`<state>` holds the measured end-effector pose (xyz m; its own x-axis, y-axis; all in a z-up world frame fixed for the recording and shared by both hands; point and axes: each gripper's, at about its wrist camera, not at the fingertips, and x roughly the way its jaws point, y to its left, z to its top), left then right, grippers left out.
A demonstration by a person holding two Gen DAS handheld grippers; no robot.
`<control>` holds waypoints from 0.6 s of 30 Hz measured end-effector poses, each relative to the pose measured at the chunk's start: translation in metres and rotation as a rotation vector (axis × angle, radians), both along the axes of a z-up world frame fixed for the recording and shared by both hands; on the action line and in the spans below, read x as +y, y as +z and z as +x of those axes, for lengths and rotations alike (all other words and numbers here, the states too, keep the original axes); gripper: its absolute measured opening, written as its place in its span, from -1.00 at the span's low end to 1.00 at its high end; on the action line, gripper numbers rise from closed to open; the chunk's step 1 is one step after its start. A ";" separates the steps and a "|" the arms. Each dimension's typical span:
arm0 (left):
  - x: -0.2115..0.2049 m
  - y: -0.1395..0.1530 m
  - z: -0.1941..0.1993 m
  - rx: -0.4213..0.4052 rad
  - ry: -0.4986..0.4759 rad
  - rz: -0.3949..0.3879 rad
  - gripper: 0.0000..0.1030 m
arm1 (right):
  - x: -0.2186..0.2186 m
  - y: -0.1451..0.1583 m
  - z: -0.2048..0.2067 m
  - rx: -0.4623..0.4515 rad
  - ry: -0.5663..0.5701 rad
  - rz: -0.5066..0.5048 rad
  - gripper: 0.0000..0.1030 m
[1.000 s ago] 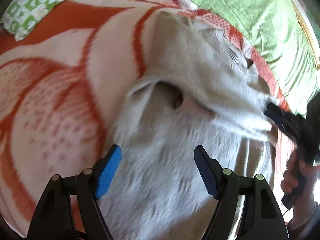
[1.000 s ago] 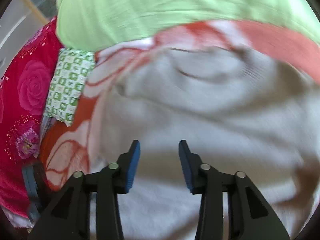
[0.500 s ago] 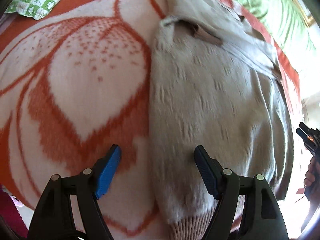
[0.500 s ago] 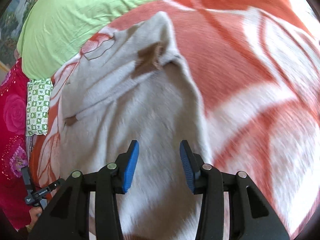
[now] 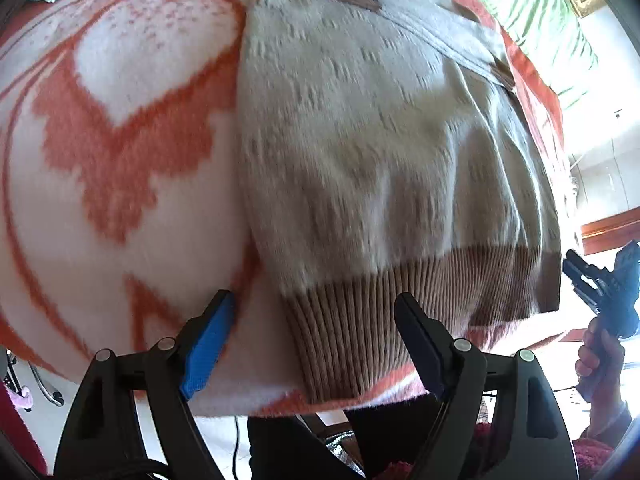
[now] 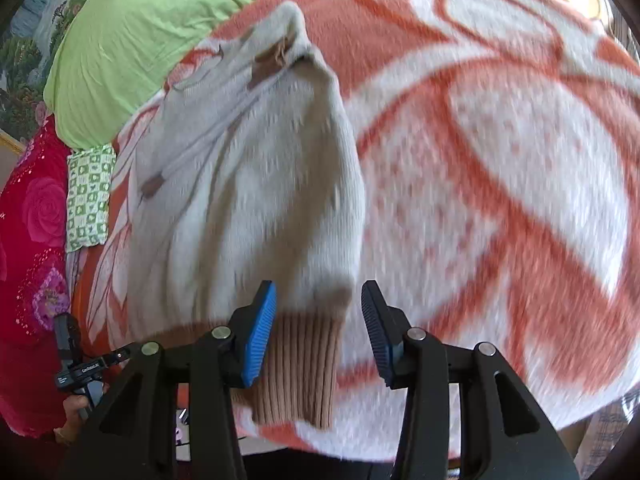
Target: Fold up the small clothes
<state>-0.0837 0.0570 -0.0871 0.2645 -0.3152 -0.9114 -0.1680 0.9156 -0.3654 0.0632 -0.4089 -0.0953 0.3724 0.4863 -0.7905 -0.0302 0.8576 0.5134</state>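
A cream knitted sweater [image 5: 380,152] with a tan ribbed hem [image 5: 400,300] lies flat on an orange and white blanket [image 5: 100,160]. It also shows in the right wrist view [image 6: 256,200]. My left gripper [image 5: 314,340] is open, its jaws straddling the hem's left corner near the bed's front edge. My right gripper [image 6: 318,332] is open over the hem's right corner [image 6: 300,368]. Neither holds cloth. The right gripper also appears at the right edge of the left wrist view [image 5: 600,284], held in a hand.
A green pillow [image 6: 160,24] lies at the head of the bed. A small green and white patterned cloth [image 6: 88,196] and a red flowered fabric [image 6: 32,240] lie to the left. The blanket's front edge [image 5: 260,404] drops off just below both grippers.
Both grippers have pulled back from over the sweater's body toward its ribbed hem at the bed's front edge. The sweater now lies spread flatter. Both stay open.
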 end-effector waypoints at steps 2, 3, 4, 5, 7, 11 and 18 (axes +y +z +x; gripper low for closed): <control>0.002 -0.002 -0.006 -0.013 0.013 -0.019 0.58 | 0.004 -0.010 -0.007 0.026 0.024 0.029 -0.11; 0.003 -0.003 -0.006 -0.021 0.024 -0.026 0.58 | 0.007 -0.013 -0.010 0.031 0.030 0.048 -0.11; 0.004 -0.004 -0.007 -0.028 0.039 -0.037 0.58 | 0.009 -0.017 -0.013 0.037 0.033 0.076 -0.09; 0.004 -0.006 -0.007 -0.031 0.049 -0.038 0.58 | 0.011 -0.021 -0.015 0.048 0.044 0.112 -0.03; -0.001 -0.006 -0.007 -0.032 0.051 -0.019 0.58 | 0.014 -0.026 -0.016 0.043 0.032 0.164 0.06; -0.010 -0.003 -0.010 -0.043 0.001 0.001 0.35 | 0.012 -0.032 -0.014 0.053 -0.005 0.253 -0.07; -0.012 0.001 -0.012 -0.066 -0.037 -0.097 -0.83 | -0.019 -0.026 -0.023 0.042 -0.056 0.282 -0.80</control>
<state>-0.0959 0.0451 -0.0859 0.3090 -0.4120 -0.8572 -0.1071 0.8805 -0.4618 0.0406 -0.4282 -0.1208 0.3747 0.6685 -0.6424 0.0389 0.6809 0.7313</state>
